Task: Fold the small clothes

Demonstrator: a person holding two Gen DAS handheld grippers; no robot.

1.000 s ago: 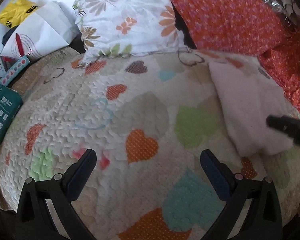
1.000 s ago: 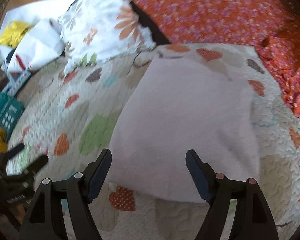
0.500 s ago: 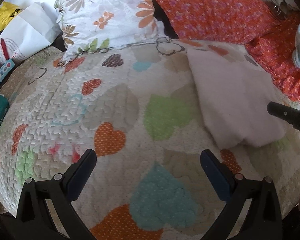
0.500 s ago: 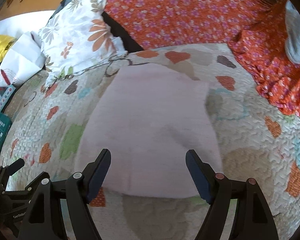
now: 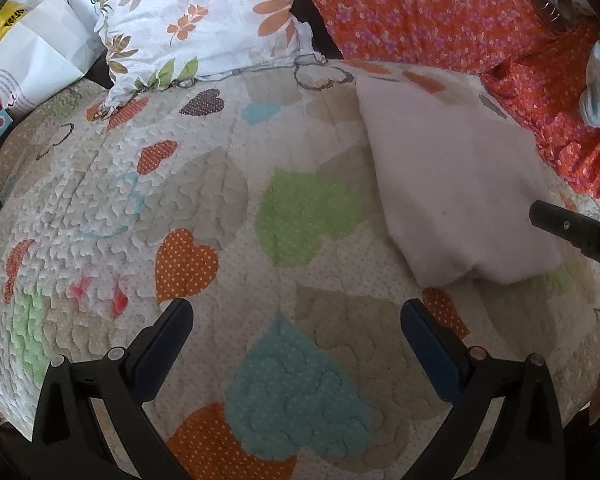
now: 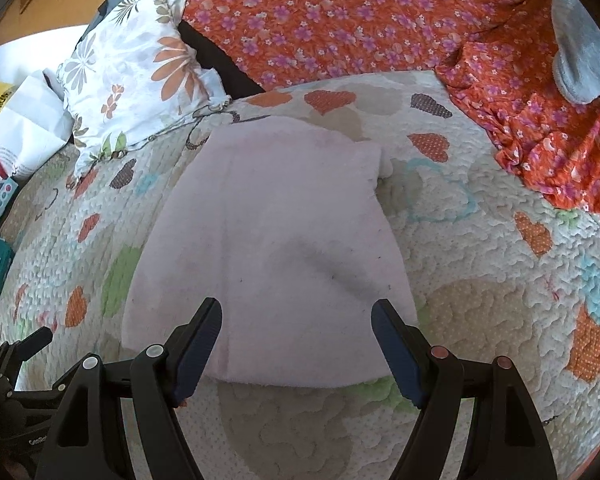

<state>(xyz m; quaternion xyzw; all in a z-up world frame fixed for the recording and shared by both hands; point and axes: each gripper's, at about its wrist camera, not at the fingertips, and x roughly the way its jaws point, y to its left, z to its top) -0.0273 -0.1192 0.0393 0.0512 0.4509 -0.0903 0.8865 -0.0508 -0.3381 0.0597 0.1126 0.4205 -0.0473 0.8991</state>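
A pale pink cloth [image 6: 268,240] lay flat on the heart-patterned quilt [image 6: 480,300], a little in front of the flowered pillow [image 6: 140,80]. It looked thick and fleecy, probably light and limp, likely to sag and drape once lifted rather than keep its shape. One far corner was already turned over, away from the pillow. The right gripper [image 6: 296,332] hovered above the cloth's near edge, jaws spread wide and gripping nothing. The left gripper [image 5: 296,336] hung over bare quilt beside the cloth, also spread and empty. The best hold seemed to be the two near corners, pinching both layers, since a single mid-edge pinch would likely bunch the soft pile.
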